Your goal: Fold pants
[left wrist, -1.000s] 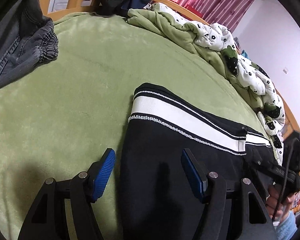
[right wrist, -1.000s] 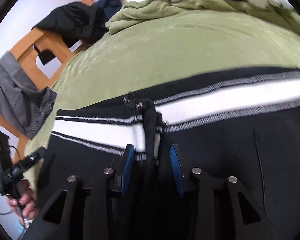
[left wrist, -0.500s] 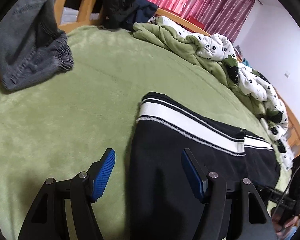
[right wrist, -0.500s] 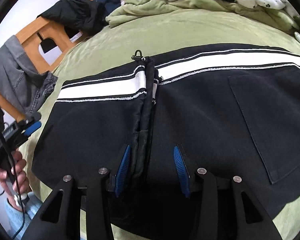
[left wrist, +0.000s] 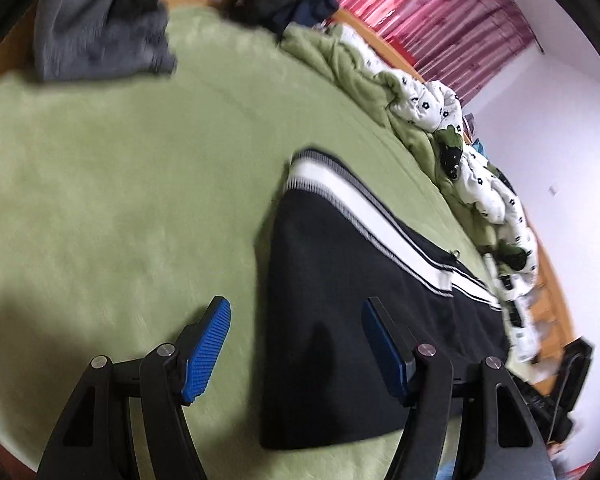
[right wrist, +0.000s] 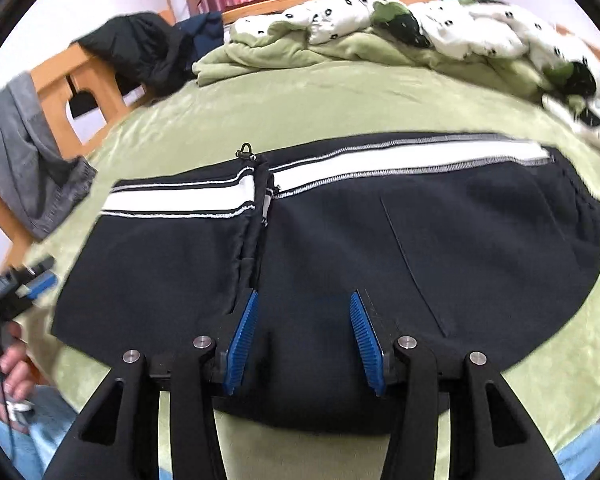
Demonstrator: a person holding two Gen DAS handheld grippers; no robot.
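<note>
Pants (right wrist: 340, 240) folded into a flat block on bed (left wrist: 120, 200). Right gripper (right wrist: 302, 340) just opened, empty; left gripper (left wrist: 296, 344) apart, empty. Looks nearly done.

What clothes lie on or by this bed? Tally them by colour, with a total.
Black with white stripe: 1, the pants
Grey: 1, the grey garment on the wooden bed frame
Dark: 1 heap, the dark clothes; how many it holds is unclear
Total: 3

Pants (right wrist: 332, 240) flat on bed (right wrist: 260, 120), quilt (right wrist: 380, 28) behind, jeans (right wrist: 24, 160) left
</note>
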